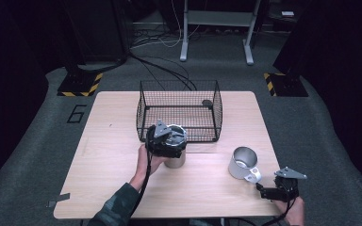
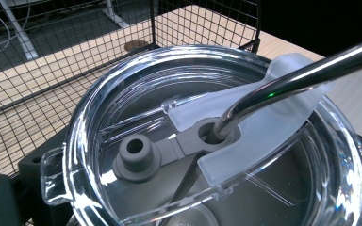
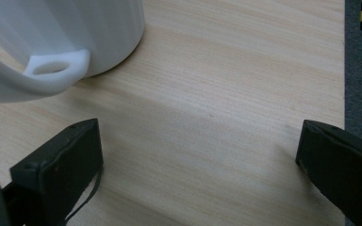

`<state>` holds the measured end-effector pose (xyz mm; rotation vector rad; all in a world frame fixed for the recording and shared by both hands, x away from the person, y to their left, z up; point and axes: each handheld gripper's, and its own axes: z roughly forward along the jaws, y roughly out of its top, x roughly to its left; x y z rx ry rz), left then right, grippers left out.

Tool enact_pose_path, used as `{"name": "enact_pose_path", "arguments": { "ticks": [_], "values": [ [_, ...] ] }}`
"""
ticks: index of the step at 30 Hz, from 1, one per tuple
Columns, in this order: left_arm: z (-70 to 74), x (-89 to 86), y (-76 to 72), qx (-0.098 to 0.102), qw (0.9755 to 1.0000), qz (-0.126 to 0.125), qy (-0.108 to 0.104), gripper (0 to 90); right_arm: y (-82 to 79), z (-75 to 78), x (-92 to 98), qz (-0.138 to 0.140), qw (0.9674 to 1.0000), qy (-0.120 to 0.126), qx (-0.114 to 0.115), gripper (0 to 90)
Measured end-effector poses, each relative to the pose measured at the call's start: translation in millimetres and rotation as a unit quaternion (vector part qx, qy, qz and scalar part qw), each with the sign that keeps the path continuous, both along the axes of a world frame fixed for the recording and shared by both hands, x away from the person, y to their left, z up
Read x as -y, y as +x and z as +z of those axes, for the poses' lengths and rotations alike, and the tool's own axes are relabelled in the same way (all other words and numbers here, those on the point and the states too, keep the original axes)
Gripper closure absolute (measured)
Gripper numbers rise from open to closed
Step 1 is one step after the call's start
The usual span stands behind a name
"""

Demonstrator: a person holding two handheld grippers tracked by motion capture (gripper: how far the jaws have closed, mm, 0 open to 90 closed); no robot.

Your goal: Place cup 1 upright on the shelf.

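In the high view, my left gripper [image 1: 171,141] hangs over a steel tumbler [image 1: 175,162] just in front of the wire basket [image 1: 179,113]. It is shut on a clear plastic lid [image 2: 136,94]. The lid sits on the tumbler's mouth, and a metal straw [image 2: 287,77] runs through its grey slider hole. One left jaw edge shows at the bottom left of the left gripper view. My right gripper [image 1: 264,189] rests near the table's front right corner, open and empty. A pale mug [image 1: 242,161] lies just ahead of it, handle [image 3: 52,70] toward the jaws.
The black wire basket [image 2: 75,56] stands at the table's middle back, with a small dark disc [image 1: 207,102] on its floor. The wooden table's [image 1: 108,155] right edge is close beside my right gripper [image 3: 198,136]. Grey carpet and cables lie beyond.
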<state>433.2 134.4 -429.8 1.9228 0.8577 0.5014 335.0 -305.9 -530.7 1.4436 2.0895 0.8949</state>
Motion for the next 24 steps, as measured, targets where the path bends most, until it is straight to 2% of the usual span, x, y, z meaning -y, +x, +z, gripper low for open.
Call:
{"name": "enact_pose_path", "arguments": {
  "ticks": [5, 6, 13, 16, 24],
  "values": [
    [0.5, 0.5, -0.8, -0.001, 1.0, 0.001, 0.001, 3.8, 0.2, -0.1, 0.6, 0.001, 1.0, -0.001, 0.001, 0.6],
    [6.2, -0.7, -7.7, 0.008, 0.9999, -0.006, -0.003, 3.8, 0.3, -0.2, 0.8, 0.002, 1.0, -0.001, 0.003, 0.6],
    [6.2, -0.7, -7.7, 0.008, 0.9999, -0.006, -0.003, 3.9, 0.0, -0.2, 0.6, 0.001, 1.0, 0.001, 0.002, 0.9],
    [14.8, -5.8, -12.8, 0.015, 0.9998, -0.008, -0.006, 3.9, 0.0, -0.2, 0.7, 0.001, 1.0, 0.001, 0.002, 0.9],
    [28.8, -11.6, -16.1, 0.015, 0.9998, -0.012, -0.005, 3.8, 0.5, 0.0, 1.3, 0.003, 1.0, -0.002, 0.002, 0.9]
  ]
}}
